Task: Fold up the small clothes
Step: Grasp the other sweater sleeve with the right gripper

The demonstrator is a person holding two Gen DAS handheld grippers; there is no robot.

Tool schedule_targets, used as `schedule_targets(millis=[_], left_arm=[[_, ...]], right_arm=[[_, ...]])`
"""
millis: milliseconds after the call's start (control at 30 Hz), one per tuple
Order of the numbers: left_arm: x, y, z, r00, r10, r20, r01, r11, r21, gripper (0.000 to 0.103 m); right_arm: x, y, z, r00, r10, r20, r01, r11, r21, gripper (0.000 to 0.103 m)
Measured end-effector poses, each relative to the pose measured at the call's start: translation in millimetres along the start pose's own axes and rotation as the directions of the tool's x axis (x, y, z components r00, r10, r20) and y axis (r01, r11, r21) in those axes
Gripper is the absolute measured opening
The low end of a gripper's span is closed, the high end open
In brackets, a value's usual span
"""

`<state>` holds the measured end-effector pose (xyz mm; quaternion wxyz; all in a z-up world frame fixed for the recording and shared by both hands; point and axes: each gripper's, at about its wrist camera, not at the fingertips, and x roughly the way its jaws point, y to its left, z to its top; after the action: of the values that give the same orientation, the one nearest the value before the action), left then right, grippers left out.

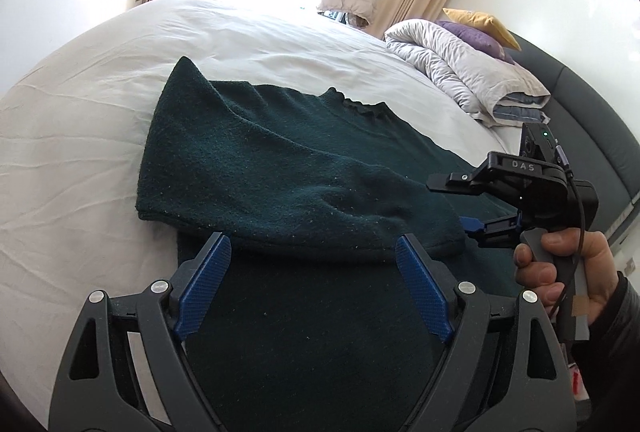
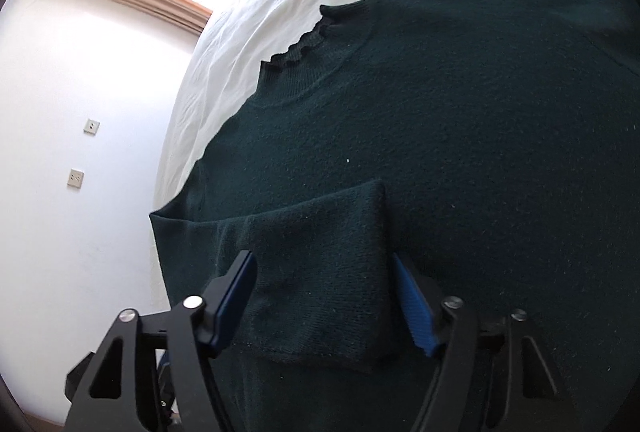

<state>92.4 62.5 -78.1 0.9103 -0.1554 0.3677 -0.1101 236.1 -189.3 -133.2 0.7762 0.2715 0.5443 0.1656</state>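
**A:** Status. The dark green knitted sweater with the frilled collar (image 1: 280,151) lies flat on the white bed sheet (image 1: 80,151), collar pointing at the window. One sleeve (image 1: 248,167) is already folded across the chest, its cuff end near your left gripper (image 1: 312,272). Second sleeve (image 2: 320,272) also looks folded in over the body; its cuff sits right between the fingers of your right gripper (image 2: 324,296).

**B:** Finger state?

**A:** Left: blue pads (image 1: 208,284) wide apart, nothing between them but the sweater body underneath. No grip. Right: pads (image 2: 416,312) also spread, one each side of the cuff. In the right wrist view I see a gap on the left pad and can't tell if the other pad touches the knit. Not clamped, as far as I can judge.

**B:** How far along?

**A:** Roughly halfway, my estimate. Both sleeves in, body not yet folded hem to collar. The hem is out of frame, below both cameras, so you can't confirm its state from here.

**B:** Risks?

**A:** Thick soft knit; the sleeves may slide off when you lift the lower half. The grey duvet (image 1: 460,71) rolled up by the headboard is well apart, no interference.
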Motion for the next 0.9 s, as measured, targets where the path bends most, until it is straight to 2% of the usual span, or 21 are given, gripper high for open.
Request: schedule_targets(millis=[33,67,133,233,367,567,767,900], left_arm=[[-0.4,0.5,0.0,1.000,0.001,0.002,-0.001,1.000,-0.002,0.085],[-1.3,0.5,-0.2,1.000,0.004,0.004,-0.004,1.000,-0.003,0.085],[-1.9,0.6,0.0,1.000,0.007,0.003,-0.007,1.000,-0.003,0.085],[-3.4,1.9,0.1,1.000,0.014,0.006,-0.014,1.000,-0.010,0.085],[-3.3,8.7,1.4,1.000,0.017,0.006,-0.017,0.999,-0.042,0.085],[-8.2,12.1,2.0,1.000,0.023,0.020,-0.022,0.998,-0.060,0.085],[-11.9,17.3,2.2,0.999,0.027,0.033,-0.025,0.997,-0.075,0.085],[-12.5,19.5,2.6,0.999,0.031,0.035,-0.028,0.996,-0.079,0.085]], right_arm=[[-0.5,1.0,-0.6,1.000,-0.018,-0.001,0.018,1.000,-0.016,0.052],[-1.3,0.5,-0.9,0.999,-0.038,0.000,0.038,0.999,-0.030,0.048],[-4.2,-2.8,0.0,0.997,-0.071,0.011,0.071,0.997,-0.038,0.018],[-14.4,-6.3,2.9,0.998,-0.050,0.036,0.052,0.997,-0.049,0.009],[-26.2,8.9,4.7,0.997,-0.023,0.072,0.031,0.992,-0.122,0.009],[-42.5,13.1,12.4,0.990,-0.011,0.137,0.031,0.989,-0.142,0.009],[-68.1,-13.1,31.1,0.976,-0.042,0.216,0.062,0.994,-0.090,0.009],[-71.9,-38.2,39.8,0.969,-0.094,0.229,0.108,0.993,-0.049,0.009]])
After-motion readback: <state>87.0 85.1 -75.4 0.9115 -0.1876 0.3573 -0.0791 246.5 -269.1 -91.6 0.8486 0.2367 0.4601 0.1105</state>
